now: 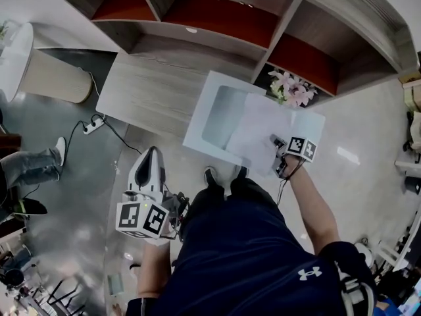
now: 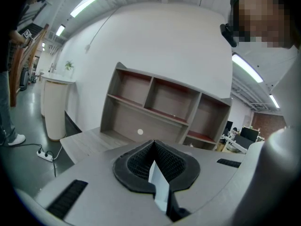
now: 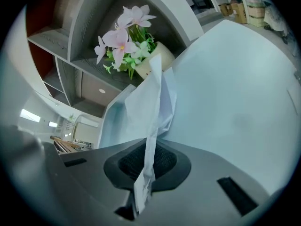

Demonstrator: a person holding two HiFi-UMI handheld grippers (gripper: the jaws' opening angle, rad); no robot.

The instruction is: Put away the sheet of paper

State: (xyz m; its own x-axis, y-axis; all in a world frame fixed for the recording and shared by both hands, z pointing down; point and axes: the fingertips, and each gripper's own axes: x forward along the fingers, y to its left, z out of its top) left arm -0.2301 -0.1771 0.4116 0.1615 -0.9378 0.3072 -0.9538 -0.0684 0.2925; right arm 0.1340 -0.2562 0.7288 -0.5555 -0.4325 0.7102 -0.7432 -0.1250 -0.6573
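Sheet of paper [image 1: 260, 133] is pinched between the closed jaws of your right gripper [image 1: 276, 143], and it spreads over the right part of the white box [image 1: 197, 120], near the pink flowers [image 1: 291, 88]. Your left gripper [image 1: 151, 158] has its jaws together, well apart from the box.

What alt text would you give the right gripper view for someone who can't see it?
The right gripper pinches the crumpled edge of a white sheet of paper in its jaws, the sheet rising up the middle. Behind it, pink flowers stand in a grey shelf compartment.
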